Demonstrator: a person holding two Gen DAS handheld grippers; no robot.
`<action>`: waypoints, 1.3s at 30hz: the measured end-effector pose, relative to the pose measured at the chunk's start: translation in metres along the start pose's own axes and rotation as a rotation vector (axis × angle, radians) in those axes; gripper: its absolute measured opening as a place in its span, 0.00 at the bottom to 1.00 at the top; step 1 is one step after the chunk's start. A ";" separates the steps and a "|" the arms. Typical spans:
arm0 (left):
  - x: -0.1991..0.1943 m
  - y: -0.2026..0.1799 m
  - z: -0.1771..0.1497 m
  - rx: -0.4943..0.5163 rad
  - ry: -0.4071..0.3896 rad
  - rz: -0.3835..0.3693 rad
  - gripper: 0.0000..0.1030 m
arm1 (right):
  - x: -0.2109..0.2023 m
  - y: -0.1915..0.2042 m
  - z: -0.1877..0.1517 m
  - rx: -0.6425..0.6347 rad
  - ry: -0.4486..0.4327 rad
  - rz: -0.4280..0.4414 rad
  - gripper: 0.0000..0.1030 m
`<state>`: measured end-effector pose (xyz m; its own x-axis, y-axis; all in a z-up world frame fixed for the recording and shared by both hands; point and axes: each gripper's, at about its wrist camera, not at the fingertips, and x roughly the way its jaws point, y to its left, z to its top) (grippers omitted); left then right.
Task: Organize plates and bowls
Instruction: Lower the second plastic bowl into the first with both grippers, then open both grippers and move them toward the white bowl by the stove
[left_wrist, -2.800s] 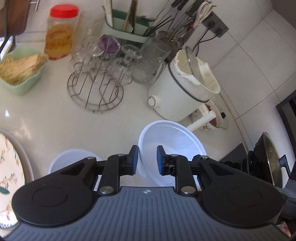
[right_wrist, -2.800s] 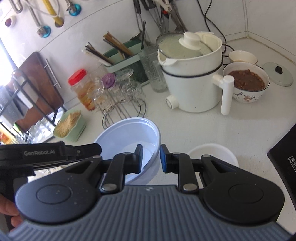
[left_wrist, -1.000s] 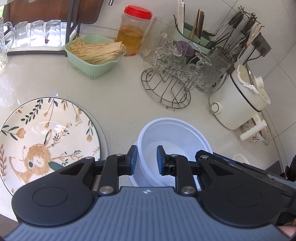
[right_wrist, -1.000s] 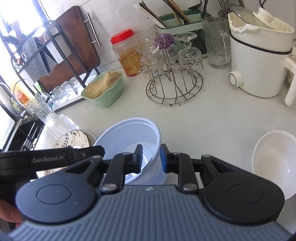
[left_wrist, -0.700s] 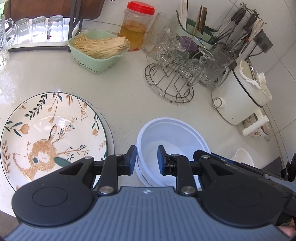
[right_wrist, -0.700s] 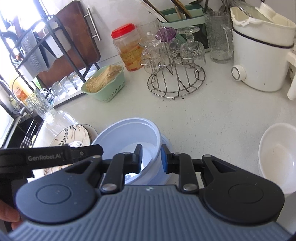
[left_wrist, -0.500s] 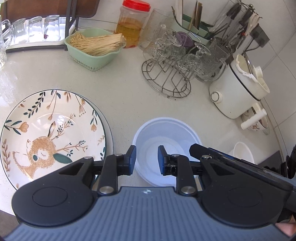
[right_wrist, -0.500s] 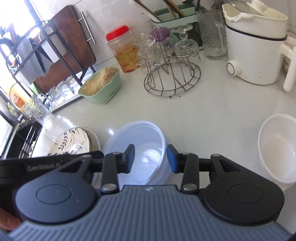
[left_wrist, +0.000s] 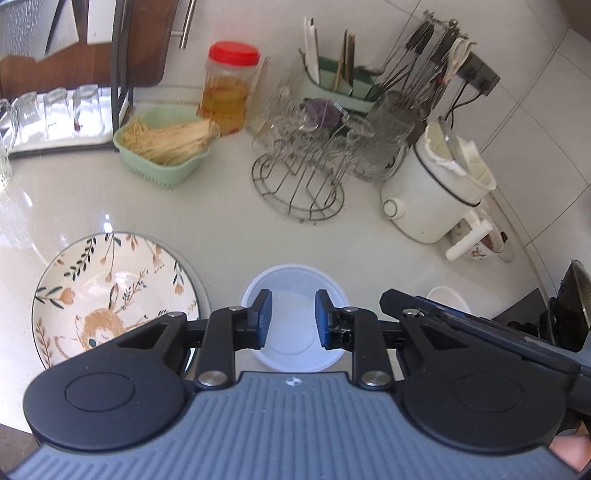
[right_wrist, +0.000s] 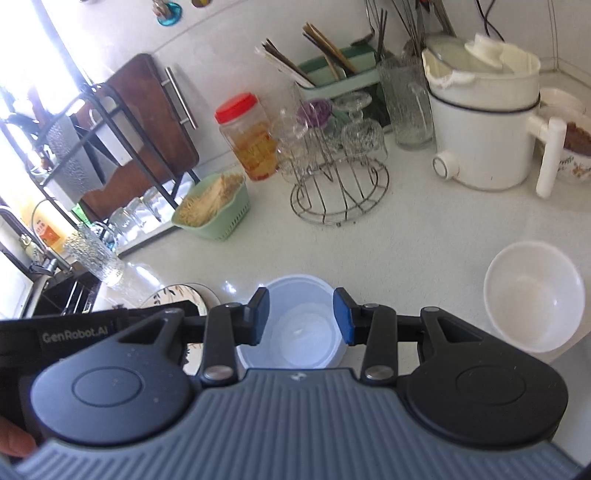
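Left gripper (left_wrist: 291, 319): your jaws stand apart with nothing pinched; the translucent bowl (left_wrist: 295, 343) sits on the counter (left_wrist: 221, 229) below, seen through the gap
Right gripper (right_wrist: 301, 321): your jaws are parted wider and empty; the same bowl lies beneath them, untouched
Patterned plate (left_wrist: 110, 295): just left of the bowl
White bowl (right_wrist: 532, 299): well right of your right gripper
Glass rack (left_wrist: 299, 184): farther back

A pale glossy countertop (right_wrist: 424, 236) meets white tiled walls (left_wrist: 535, 122). Left of the wooden cutting board (right_wrist: 147, 122) leaning there, bright daylight floods in, beyond a black metal rack (right_wrist: 92, 129).
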<state>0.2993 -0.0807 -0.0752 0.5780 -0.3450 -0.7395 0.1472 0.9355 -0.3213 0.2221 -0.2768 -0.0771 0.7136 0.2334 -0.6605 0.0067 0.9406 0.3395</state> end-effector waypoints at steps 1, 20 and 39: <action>-0.002 -0.002 0.001 0.003 -0.005 -0.001 0.27 | -0.004 0.000 0.001 -0.006 -0.006 0.003 0.41; -0.006 -0.058 -0.004 0.067 -0.023 -0.099 0.27 | -0.069 -0.028 0.009 -0.069 -0.118 -0.096 0.41; 0.036 -0.118 -0.020 0.241 0.071 -0.180 0.34 | -0.087 -0.086 -0.026 0.027 -0.182 -0.307 0.40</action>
<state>0.2866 -0.2048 -0.0762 0.4691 -0.5032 -0.7257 0.4333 0.8472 -0.3073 0.1408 -0.3716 -0.0665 0.7886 -0.1090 -0.6051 0.2570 0.9525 0.1633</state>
